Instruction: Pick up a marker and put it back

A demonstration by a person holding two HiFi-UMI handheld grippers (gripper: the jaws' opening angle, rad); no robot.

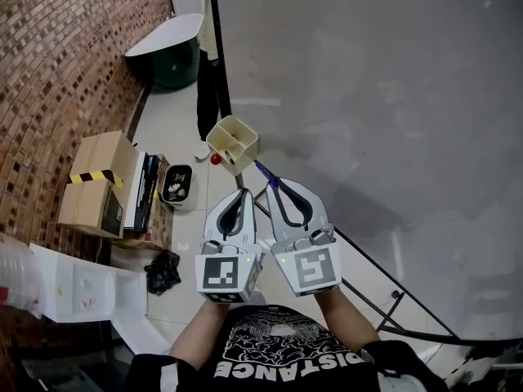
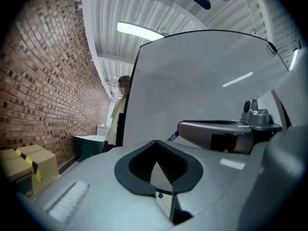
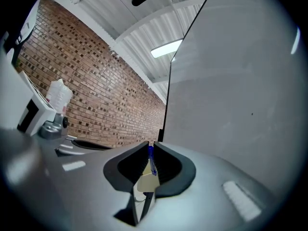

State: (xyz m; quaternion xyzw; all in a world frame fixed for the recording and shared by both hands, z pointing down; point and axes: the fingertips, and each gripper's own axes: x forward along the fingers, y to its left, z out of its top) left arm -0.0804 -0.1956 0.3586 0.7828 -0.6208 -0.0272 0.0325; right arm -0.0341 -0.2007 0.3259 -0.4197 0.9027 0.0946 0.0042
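Whiteboard (image 1: 368, 96) close right, cup (image 1: 239, 160) ahead, open air left

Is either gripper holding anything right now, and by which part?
The right gripper pinches a blue marker between its jaw tips, with one end poking out ahead. Which end that is cannot be told. The left gripper is shut on nothing.

Rough brick wall (image 1: 49, 72) at left; smooth, faintly glossy grey board (image 1: 368, 96) at right; matt cardboard boxes (image 1: 96, 182); cream plastic holder (image 1: 233, 143); smooth blue marker (image 1: 263, 171).
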